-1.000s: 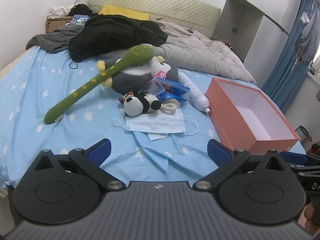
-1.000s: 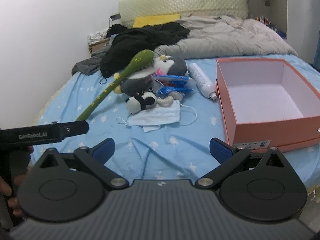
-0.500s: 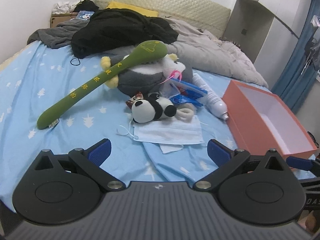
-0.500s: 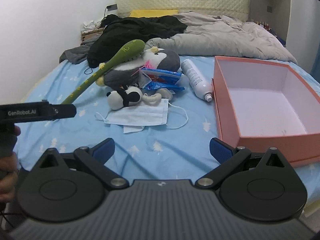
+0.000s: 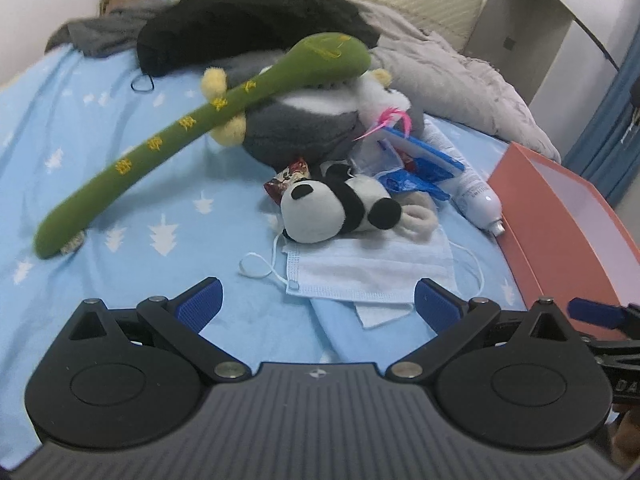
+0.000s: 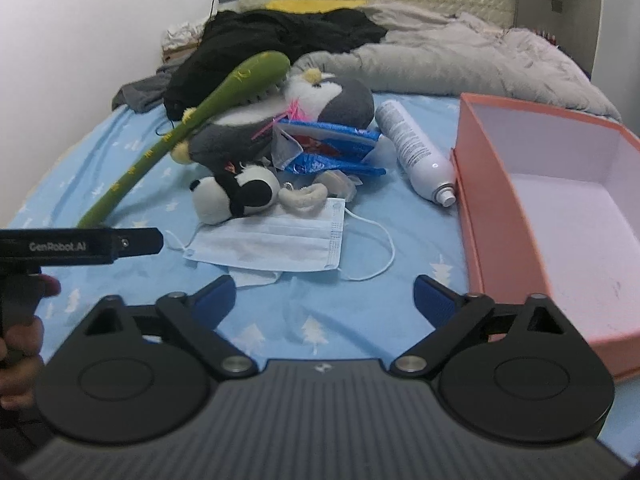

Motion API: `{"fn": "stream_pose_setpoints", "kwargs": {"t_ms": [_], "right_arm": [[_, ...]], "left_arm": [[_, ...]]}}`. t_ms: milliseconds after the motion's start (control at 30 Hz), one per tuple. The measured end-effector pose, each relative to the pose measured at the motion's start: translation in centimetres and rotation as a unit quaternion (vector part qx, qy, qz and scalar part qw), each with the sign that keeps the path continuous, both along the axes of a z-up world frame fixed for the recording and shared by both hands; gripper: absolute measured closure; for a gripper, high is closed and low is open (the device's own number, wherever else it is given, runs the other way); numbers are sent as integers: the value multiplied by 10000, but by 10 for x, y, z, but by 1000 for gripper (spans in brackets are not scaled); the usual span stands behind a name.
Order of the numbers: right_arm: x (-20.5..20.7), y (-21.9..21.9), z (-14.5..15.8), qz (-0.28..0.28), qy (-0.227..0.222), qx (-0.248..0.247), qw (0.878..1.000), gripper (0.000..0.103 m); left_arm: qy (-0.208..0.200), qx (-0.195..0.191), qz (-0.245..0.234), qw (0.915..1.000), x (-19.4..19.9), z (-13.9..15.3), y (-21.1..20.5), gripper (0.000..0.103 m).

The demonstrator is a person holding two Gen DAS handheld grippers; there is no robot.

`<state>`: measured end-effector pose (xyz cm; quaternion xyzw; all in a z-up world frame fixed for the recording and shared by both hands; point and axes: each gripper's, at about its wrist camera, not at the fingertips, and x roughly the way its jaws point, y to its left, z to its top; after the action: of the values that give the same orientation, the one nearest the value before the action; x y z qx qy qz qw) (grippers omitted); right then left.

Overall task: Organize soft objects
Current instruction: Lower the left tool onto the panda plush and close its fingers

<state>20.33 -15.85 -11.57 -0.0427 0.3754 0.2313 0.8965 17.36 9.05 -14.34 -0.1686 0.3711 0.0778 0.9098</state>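
Note:
On the blue bedsheet lies a pile of soft toys: a small panda plush (image 5: 336, 210) (image 6: 236, 194), a grey and white penguin plush (image 5: 304, 128) (image 6: 320, 104) and a long green plush stick (image 5: 192, 128) (image 6: 188, 128) leaning across it. A light blue face mask (image 5: 368, 268) (image 6: 272, 244) lies just in front of the panda. My left gripper (image 5: 318, 304) hovers open just short of the mask. My right gripper (image 6: 324, 300) also has nothing between its fingers, and its jaws are closing. An empty pink box (image 6: 568, 216) (image 5: 568, 216) stands to the right.
A white spray bottle (image 6: 416, 152) and blue plastic packets (image 6: 332, 148) lie between the toys and the box. Black and grey clothes (image 6: 288, 40) and a grey duvet (image 6: 460, 64) are heaped near the headboard. A hand (image 6: 20, 340) holds the left gripper's handle at the left edge.
Both grippers have come forward and down toward the pile, so the panda and mask look larger and nearer. The right gripper's fingers have drawn slightly inward.

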Motion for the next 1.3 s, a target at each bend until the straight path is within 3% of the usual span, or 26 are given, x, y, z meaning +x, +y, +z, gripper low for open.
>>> {"fn": "stream_pose_setpoints", "kwargs": {"t_ms": [167, 367, 533, 767, 933, 1000, 1033, 1067, 1200, 1300], "right_arm": [[29, 15, -9, 73, 87, 19, 9999, 23], [60, 28, -21, 271, 37, 255, 9993, 23], [85, 42, -33, 335, -44, 121, 9994, 23], [111, 62, -49, 697, 188, 185, 9972, 23], [124, 74, -59, 761, 96, -2, 9971, 33], [128, 77, -62, 822, 111, -26, 9966, 42], [130, 79, -64, 861, 161, -29, 9962, 45], [131, 80, -65, 896, 218, -18, 9957, 54], [131, 83, -61, 843, 218, -14, 9962, 77], [129, 79, -54, 777, 224, 49, 9967, 81]], "left_arm": [[-2, -51, 27, 10000, 27, -12, 14, 0], [-225, -50, -92, 9997, 53, -25, 23, 3], [-244, -232, -214, 9992, 74, -37, 33, 6], [-173, -314, -331, 9988, 98, -55, 42, 17], [-319, -502, -515, 9969, 106, -61, 42, 24], [-326, -583, -508, 9965, 108, -62, 43, 26], [-347, -676, -537, 9957, 108, -63, 44, 32], [-361, -721, -549, 9952, 107, -63, 44, 32], [-373, -563, -538, 9963, 102, -59, 38, 36], [-401, -521, -421, 9969, 94, -56, 36, 43]]}}
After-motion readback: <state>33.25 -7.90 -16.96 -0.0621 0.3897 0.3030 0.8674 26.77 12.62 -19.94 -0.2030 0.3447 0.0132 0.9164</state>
